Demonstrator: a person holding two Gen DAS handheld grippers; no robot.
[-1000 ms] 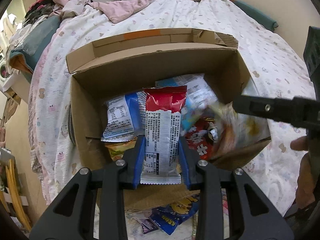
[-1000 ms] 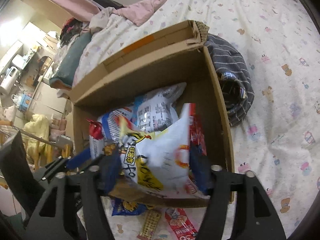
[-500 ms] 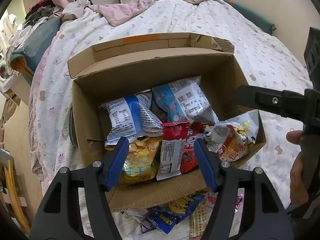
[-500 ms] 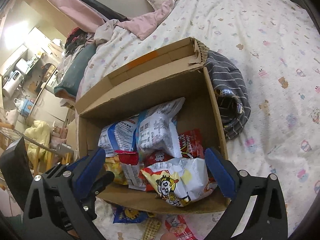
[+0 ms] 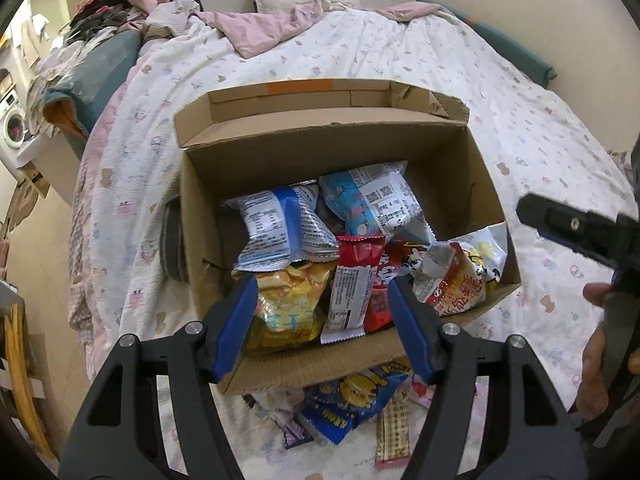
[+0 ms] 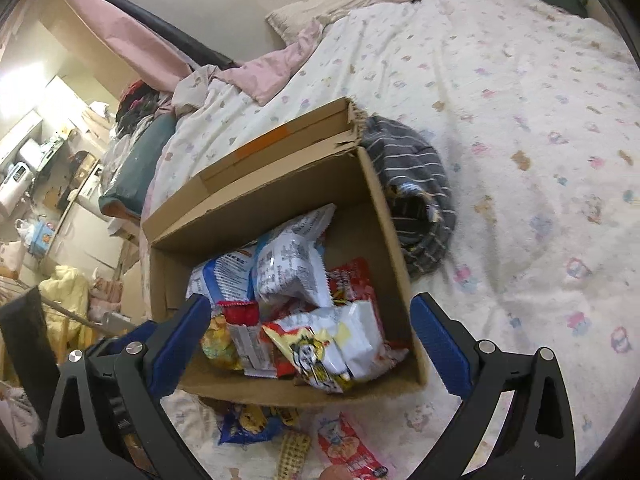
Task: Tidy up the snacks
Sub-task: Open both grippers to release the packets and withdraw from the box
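White bedding with small printed figures covers the bed [image 5: 460, 92], and a cardboard box [image 5: 320, 152] stands on it near the front edge, its top open and its back flap [image 6: 256, 148] standing up. To the right of the box the bedding is wide and bare, except for a grey striped cloth [image 6: 416, 200] that lies against the right wall of the box; to the left the bed ends and a crowded room side with clothes and furniture begins. Inside the box the snack bags lie in a loose heap: a blue and white bag [image 5: 276, 228], a light blue bag [image 5: 368, 200], a yellow bag [image 5: 288, 304], a red packet [image 5: 352, 280] leaning on the front wall, and a white and red bag [image 6: 332, 344] in the front right corner. The back right part of the box floor is free. More snacks [image 5: 352, 404] lie on the bedding just in front of the box. The left gripper [image 5: 322, 320] hovers over the front wall of the box, jaws partly open with nothing between them. The right gripper [image 6: 310, 338] hovers above the front of the box too, its jaws spread very wide and holding nothing.
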